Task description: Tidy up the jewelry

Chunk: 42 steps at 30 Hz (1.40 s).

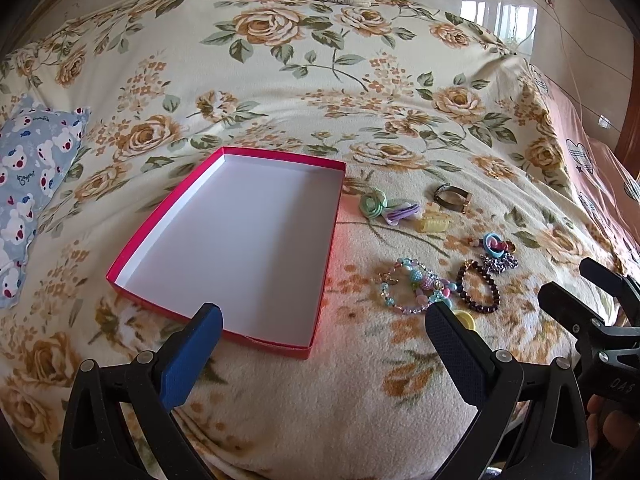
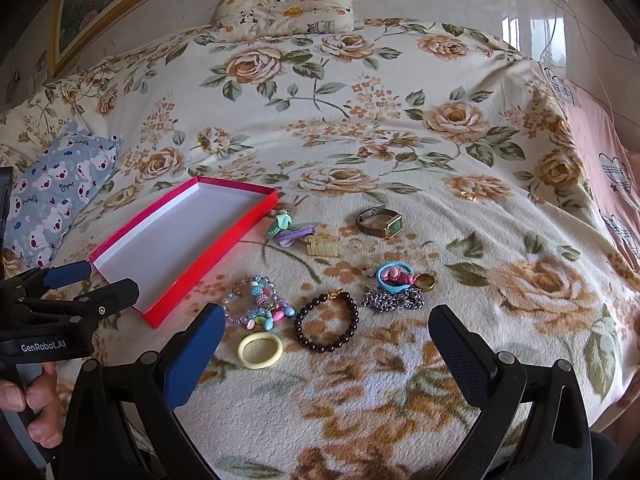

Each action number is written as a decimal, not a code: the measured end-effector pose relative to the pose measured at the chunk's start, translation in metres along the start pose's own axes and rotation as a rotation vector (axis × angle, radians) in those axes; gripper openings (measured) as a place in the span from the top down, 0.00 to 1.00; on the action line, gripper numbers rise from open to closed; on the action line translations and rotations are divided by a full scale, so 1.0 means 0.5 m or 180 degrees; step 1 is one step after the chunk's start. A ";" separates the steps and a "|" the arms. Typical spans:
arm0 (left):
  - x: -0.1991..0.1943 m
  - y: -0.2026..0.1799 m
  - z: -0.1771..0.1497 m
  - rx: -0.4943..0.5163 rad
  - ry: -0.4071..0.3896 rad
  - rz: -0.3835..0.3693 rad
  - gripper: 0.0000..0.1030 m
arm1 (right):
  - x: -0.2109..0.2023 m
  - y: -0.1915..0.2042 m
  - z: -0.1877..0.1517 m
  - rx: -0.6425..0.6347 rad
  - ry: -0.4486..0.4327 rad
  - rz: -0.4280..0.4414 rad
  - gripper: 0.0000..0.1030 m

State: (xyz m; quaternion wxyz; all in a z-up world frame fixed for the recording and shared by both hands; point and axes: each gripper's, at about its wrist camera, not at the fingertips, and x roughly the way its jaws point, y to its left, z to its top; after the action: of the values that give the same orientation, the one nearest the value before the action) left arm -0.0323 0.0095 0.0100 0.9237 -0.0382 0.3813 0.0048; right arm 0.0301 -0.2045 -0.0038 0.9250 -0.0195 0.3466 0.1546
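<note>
A shallow red box (image 1: 120,264) (image 2: 264,191) with a white inside lies empty on the floral bedspread. To its right lie several jewelry pieces: a dark bead bracelet (image 2: 326,324) (image 1: 478,287), a pastel bead bracelet (image 2: 256,300) (image 1: 412,284), a yellow hair tie (image 2: 260,350), a silver chain (image 2: 394,300), a blue ring with pink bits (image 2: 394,276), a watch (image 2: 380,222) (image 1: 452,198), and hair clips (image 2: 304,236) (image 1: 394,208). My left gripper (image 1: 324,320) hovers open over the box's near corner. My right gripper (image 2: 326,322) hovers open above the dark bracelet, holding nothing.
A blue bear-print pillow (image 1: 28,176) (image 2: 60,196) lies at the left, a panda-print pillow (image 2: 286,6) at the bed's head. A small gold piece (image 2: 467,195) lies apart on the spread. A pink sheet (image 2: 600,152) borders the right edge.
</note>
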 end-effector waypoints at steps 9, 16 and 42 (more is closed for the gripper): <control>0.010 -0.005 0.002 0.0013 0.0026 -0.0011 0.01 | 0.000 -0.001 0.002 0.0047 -0.0014 0.0035 0.01; 0.029 -0.004 0.012 0.0028 0.0062 -0.0058 0.01 | 0.013 -0.011 0.006 -0.0018 0.0054 -0.0033 0.01; 0.194 -0.063 0.140 0.0570 0.0232 -0.0377 0.20 | 0.141 -0.112 0.103 0.0362 0.0328 -0.0042 0.14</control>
State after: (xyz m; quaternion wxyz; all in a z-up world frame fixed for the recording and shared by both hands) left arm 0.0867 -0.0188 -0.0068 0.9076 0.0218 0.4106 -0.0852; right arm 0.1300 -0.2312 -0.0145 0.9065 0.0229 0.4019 0.1274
